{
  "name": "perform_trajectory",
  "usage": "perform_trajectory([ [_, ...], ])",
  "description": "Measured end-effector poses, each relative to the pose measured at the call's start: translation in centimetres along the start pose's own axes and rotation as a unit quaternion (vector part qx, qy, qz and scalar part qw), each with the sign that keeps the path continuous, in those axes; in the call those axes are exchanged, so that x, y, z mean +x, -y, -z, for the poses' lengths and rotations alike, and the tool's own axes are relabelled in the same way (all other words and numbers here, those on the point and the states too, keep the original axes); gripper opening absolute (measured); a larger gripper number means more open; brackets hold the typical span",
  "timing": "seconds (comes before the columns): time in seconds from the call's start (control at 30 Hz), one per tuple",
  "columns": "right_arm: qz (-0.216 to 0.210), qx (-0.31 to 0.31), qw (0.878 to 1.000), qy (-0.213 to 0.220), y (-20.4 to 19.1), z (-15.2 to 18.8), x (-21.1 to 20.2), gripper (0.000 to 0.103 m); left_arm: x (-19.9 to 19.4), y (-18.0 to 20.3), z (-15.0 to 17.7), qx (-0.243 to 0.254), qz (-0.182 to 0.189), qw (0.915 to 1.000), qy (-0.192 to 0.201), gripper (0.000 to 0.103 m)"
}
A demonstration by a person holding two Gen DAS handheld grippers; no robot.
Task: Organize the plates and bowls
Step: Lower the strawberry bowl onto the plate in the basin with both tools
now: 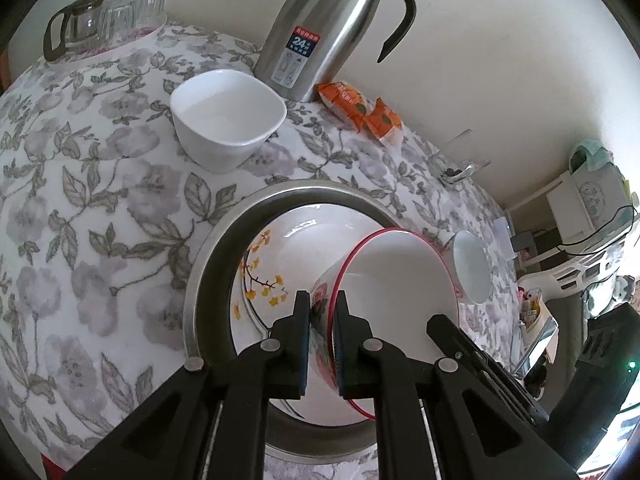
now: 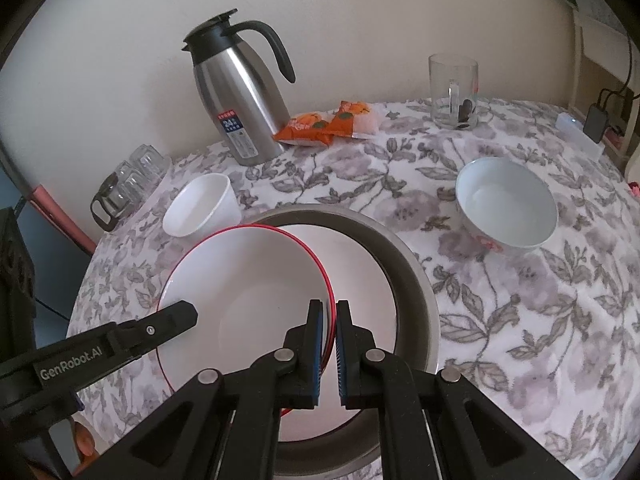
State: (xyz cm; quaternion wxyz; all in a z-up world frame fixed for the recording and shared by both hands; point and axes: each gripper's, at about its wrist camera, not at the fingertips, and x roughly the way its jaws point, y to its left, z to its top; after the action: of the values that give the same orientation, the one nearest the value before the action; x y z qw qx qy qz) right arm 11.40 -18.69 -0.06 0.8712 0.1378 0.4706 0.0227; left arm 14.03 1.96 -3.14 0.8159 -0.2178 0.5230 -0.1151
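Observation:
A white bowl with a red rim hangs tilted over a steel dish. Inside the dish lies a white plate with yellow flowers. My left gripper is shut on the bowl's rim on one side. My right gripper is shut on the rim on the opposite side. A white square bowl stands behind the dish on the left. To the dish's right stands a round flowered bowl.
A steel thermos jug and orange snack packets stand at the back by the wall. A glass pot with tumblers is at the far left, a tall glass at the back right. A flowered cloth covers the table.

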Motion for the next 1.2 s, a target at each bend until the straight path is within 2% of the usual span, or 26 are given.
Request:
perform_trajectory([
  [1.2, 0.002, 0.000, 1.000, -0.014, 0.0, -0.2, 1.7, 0.009, 2.0, -1.3, -0.7, -0.025, 0.014, 0.9995, -0.014, 0.009],
])
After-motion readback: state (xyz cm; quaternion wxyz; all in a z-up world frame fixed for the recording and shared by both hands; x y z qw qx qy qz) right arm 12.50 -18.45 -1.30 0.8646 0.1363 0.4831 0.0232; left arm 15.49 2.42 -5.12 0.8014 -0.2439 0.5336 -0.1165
